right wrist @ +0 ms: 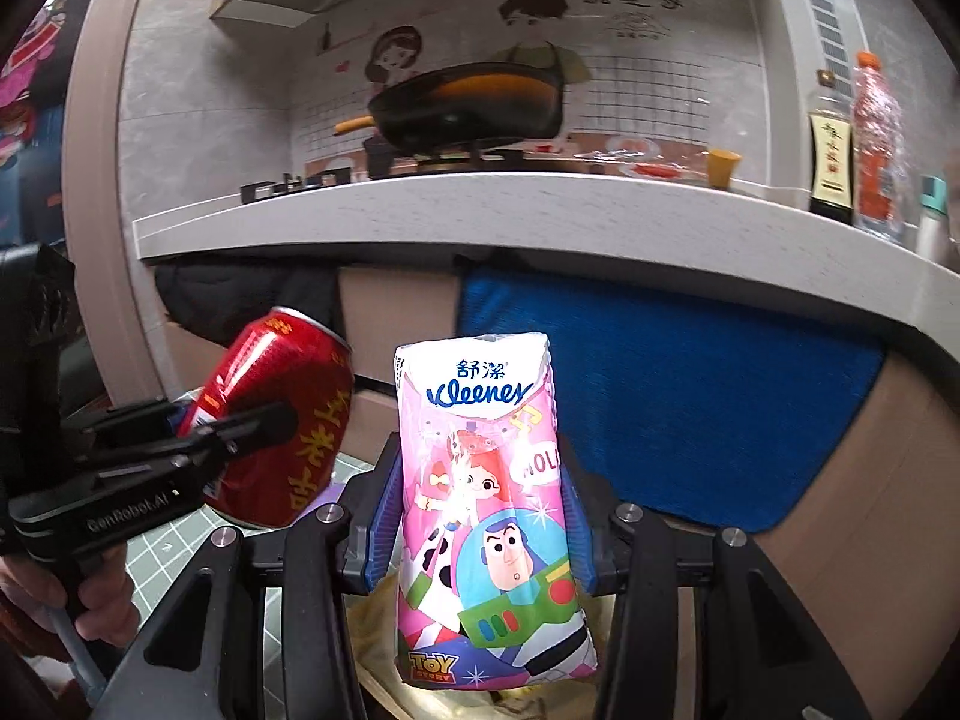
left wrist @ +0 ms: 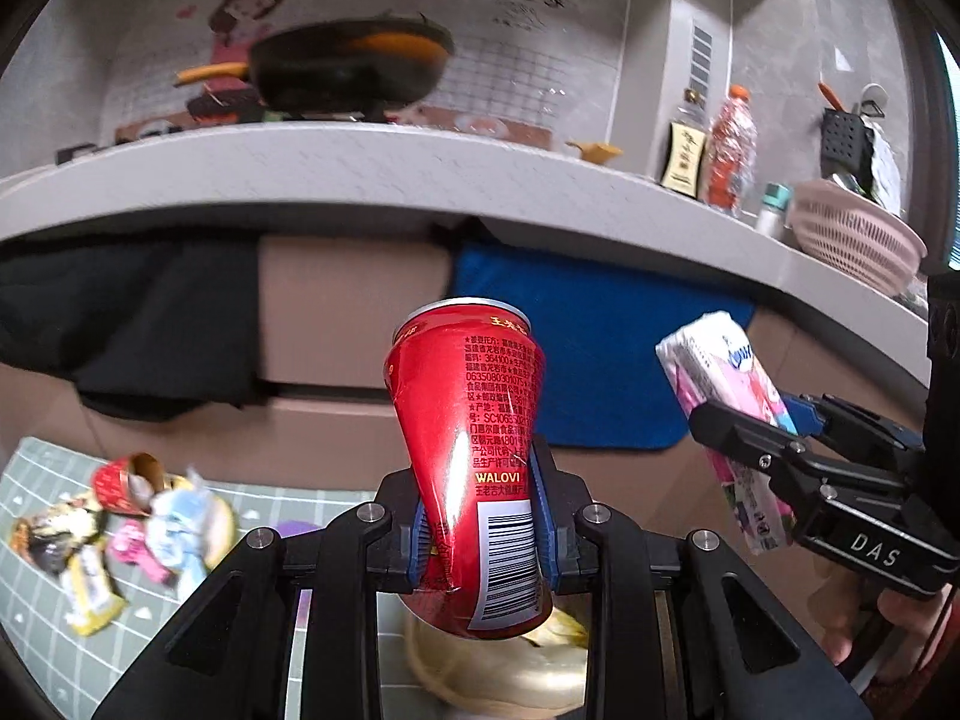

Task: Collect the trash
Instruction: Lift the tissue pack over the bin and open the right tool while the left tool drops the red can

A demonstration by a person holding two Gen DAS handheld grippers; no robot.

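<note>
My left gripper (left wrist: 486,516) is shut on a dented red drink can (left wrist: 474,420), held upright above a pale yellow bag (left wrist: 510,672). The same can (right wrist: 270,420) shows at the left of the right wrist view, in the left gripper (right wrist: 240,426). My right gripper (right wrist: 480,516) is shut on a pink tissue pack (right wrist: 486,492) with cartoon print, its blue pads pressing both sides. From the left wrist view that pack (left wrist: 726,414) and the right gripper (left wrist: 756,444) appear at the right. Several crumpled wrappers (left wrist: 120,528) lie on a green grid mat (left wrist: 36,600) at lower left.
A white kitchen counter (left wrist: 420,174) runs across ahead, carrying a black wok (left wrist: 354,66), bottles (left wrist: 726,150) and a pink basket (left wrist: 852,234). Below it hang a blue towel (left wrist: 600,354) and a dark cloth (left wrist: 138,324). A hand (right wrist: 90,600) grips the left tool.
</note>
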